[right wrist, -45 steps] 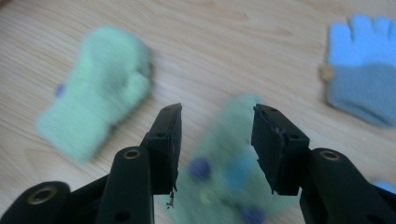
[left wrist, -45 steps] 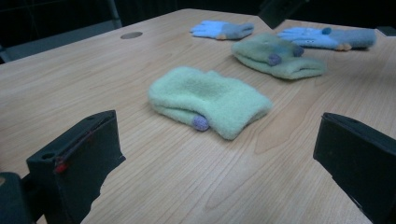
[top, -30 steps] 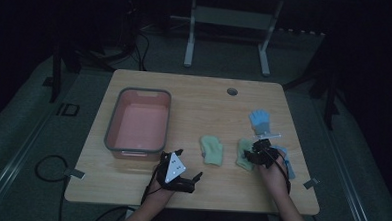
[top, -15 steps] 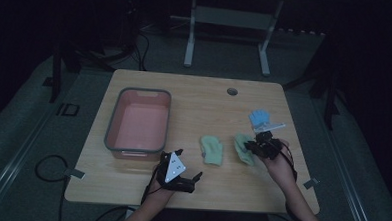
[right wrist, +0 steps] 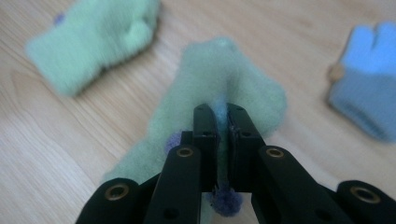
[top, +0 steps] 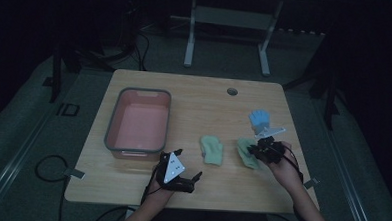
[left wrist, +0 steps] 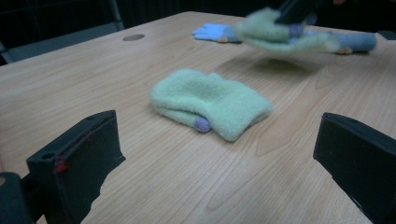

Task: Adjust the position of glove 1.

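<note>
Two pale green mittens and a blue glove lie on the wooden table (top: 199, 98). One green mitten (top: 212, 150) (left wrist: 212, 103) (right wrist: 91, 35) lies flat at the middle front. My right gripper (top: 262, 147) (right wrist: 222, 112) is shut on the other green mitten (top: 245, 151) (right wrist: 219, 88) (left wrist: 280, 35) and holds it just above the table. The blue glove (top: 259, 118) (right wrist: 369, 88) (left wrist: 212, 31) lies beyond it to the right. My left gripper (top: 188, 179) (left wrist: 219, 154) rests near the front edge with its jaws wide apart, facing the flat mitten.
A pink plastic bin (top: 137, 123) with a grey rim stands on the left half of the table. A round cable hole (top: 232, 91) sits near the far edge. A metal stand (top: 228, 22) is on the floor behind the table.
My right gripper has moved a little to the right and lifted the green mitten off the table. The left gripper has not moved.
</note>
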Tool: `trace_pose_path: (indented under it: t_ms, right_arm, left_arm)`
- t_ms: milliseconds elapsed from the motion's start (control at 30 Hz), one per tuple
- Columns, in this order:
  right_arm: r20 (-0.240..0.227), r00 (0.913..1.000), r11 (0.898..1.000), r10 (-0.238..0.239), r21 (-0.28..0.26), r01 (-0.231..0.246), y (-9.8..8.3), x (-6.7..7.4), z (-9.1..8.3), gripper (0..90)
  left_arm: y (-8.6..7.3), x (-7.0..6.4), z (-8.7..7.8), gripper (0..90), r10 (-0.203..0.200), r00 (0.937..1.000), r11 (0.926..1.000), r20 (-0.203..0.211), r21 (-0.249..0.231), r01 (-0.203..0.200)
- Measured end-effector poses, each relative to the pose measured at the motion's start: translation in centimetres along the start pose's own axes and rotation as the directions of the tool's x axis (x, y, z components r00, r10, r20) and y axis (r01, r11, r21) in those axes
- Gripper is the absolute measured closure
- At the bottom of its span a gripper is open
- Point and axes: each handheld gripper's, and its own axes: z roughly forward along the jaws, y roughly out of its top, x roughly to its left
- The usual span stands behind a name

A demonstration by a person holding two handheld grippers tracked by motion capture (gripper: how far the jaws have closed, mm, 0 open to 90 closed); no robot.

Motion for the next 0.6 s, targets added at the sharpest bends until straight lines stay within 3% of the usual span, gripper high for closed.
trace_pose_path:
  t_ms: [133, 233, 300, 433, 600]
  right_arm:
    - [-0.003, 1.0, 1.0, 0.003, 0.028, -0.003, -0.9, 0.1, 1.2, 82.3]
    - [0.011, 0.9999, 0.999, 0.005, 0.043, -0.005, -1.4, 0.1, 2.0, 75.1]
    - [-0.012, 0.9999, 0.998, 0.011, 0.054, -0.01, -1.7, -0.2, 2.6, 68.3]
    - [-0.022, 0.9995, 0.999, 0.021, 0.044, -0.02, -1.7, -0.5, 2.4, 60.7]
    - [-0.044, 0.9988, 1.0, -0.023, 0.02, 0.024, -1.2, -0.6, 1.1, 55.1]
  left_arm:
    - [0.0, 0.0, 0.0, 0.6, 0.001, 1.0, 1.0, -0.003, 0.0, -0.001]
    - [0.0, -0.1, 0.0, 0.6, 0.006, 1.0, 1.0, -0.003, 0.006, -0.006]
    - [0.0, -0.1, 0.0, 0.6, 0.007, 1.0, 1.0, -0.004, 0.006, -0.007]
    - [0.0, 0.0, 0.0, 0.6, 0.004, 1.0, 1.0, -0.003, 0.003, -0.004]
    - [0.0, -0.1, 0.0, 0.6, 0.007, 1.0, 1.0, -0.001, 0.005, -0.007]
